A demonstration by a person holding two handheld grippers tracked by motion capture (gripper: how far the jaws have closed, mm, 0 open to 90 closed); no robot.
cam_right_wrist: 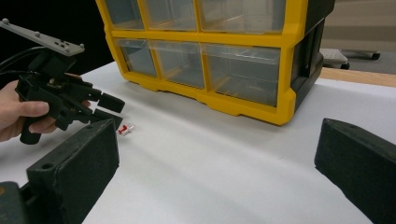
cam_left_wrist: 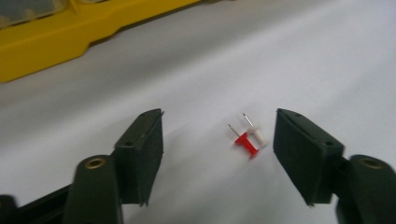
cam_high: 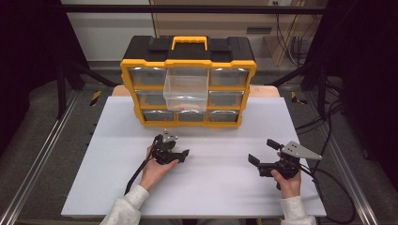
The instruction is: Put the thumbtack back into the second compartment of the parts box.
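A red pushpin [cam_left_wrist: 246, 142] and a white pushpin [cam_left_wrist: 258, 134] lie side by side on the white tabletop [cam_high: 211, 187], points up and away. My left gripper [cam_left_wrist: 219, 122] is low over them and open. The pins sit between its jaws, closer to the right pad [cam_left_wrist: 303, 154], and neither pad touches them. In the right gripper view the pins [cam_right_wrist: 125, 129] lie just under the left gripper [cam_right_wrist: 105, 109]. My right gripper [cam_high: 263, 151] rests at the table's right with its jaws wide open and nothing between them [cam_right_wrist: 217, 140].
A yellow and black drawer organizer [cam_high: 187, 61] stands at the back centre of the table. One clear drawer [cam_high: 186, 89] in its middle column is pulled out toward me. Cables trail off the front and right edges. Dark frame rails flank the table.
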